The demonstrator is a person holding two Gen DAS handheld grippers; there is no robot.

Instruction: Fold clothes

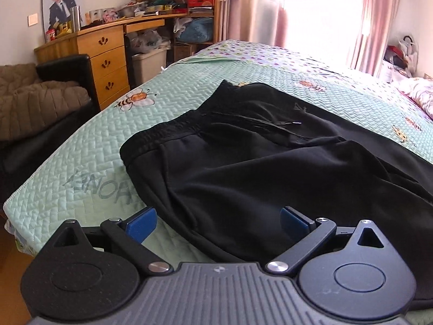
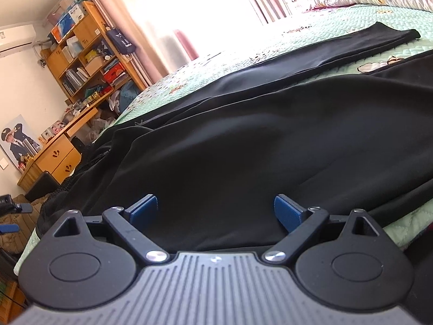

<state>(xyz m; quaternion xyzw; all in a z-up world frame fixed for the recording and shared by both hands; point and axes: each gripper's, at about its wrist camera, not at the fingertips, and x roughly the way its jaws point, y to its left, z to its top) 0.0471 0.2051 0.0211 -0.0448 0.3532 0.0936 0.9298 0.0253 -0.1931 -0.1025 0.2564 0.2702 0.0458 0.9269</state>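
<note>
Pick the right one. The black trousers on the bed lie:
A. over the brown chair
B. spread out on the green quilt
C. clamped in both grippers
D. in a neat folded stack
B: the trousers lie spread across the quilt, with both grippers open and empty.

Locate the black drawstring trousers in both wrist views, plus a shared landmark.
Left wrist: black drawstring trousers fill centre and right, waistband toward upper left.
Right wrist: they span the middle, one leg stretching to upper right.
Shared landmark: wooden desk with drawers, left side in both.
</note>
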